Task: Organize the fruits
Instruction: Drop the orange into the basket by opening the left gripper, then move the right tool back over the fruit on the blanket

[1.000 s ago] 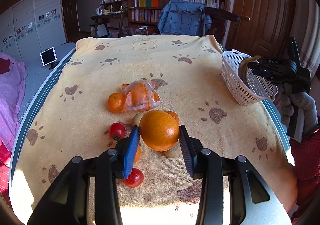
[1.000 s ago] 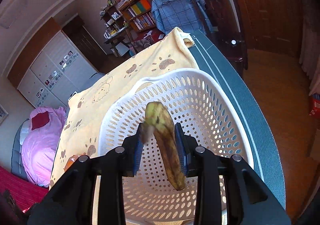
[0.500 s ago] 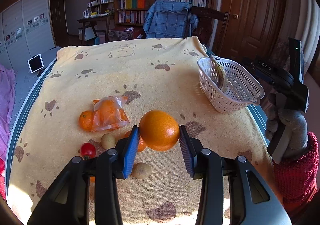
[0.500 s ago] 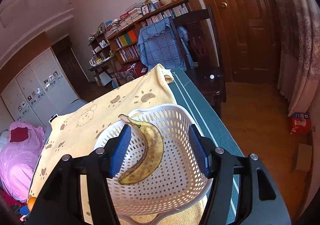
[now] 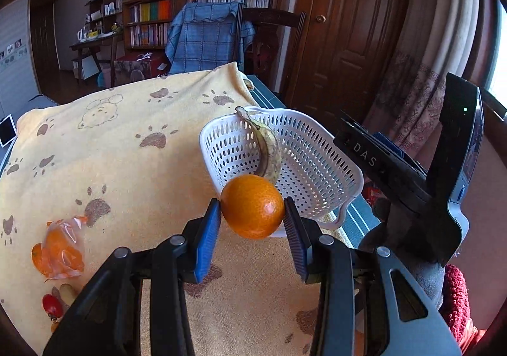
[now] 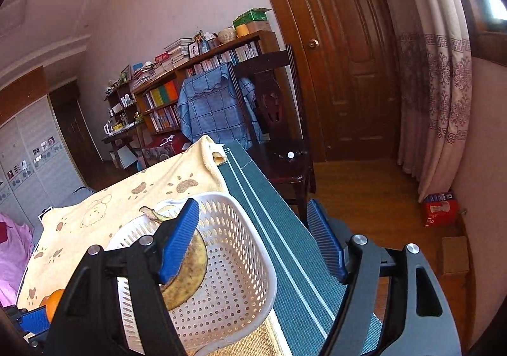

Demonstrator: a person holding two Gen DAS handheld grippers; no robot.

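My left gripper [image 5: 253,223] is shut on a large orange [image 5: 252,206] and holds it in the air at the near rim of the white perforated basket [image 5: 320,172]. A spotted banana [image 5: 269,150] lies in the basket, its stem over the far rim. My right gripper [image 6: 253,238] is open and empty, above the basket's right side and the table edge; the basket [image 6: 240,273] and banana [image 6: 190,273] sit below its left finger. The right gripper's body [image 5: 408,181] shows to the right of the basket in the left wrist view.
A yellow paw-print towel [image 5: 126,147] covers the table. A bag of oranges [image 5: 60,251], a cherry tomato [image 5: 52,305] and small fruits lie at the left front. The green table edge [image 6: 279,229] drops off to the right. A chair [image 6: 272,121] stands behind.
My left gripper carried the orange right and forward, up to the basket. My right gripper let go of the banana, which now lies in the basket, and drew back to the right, open.
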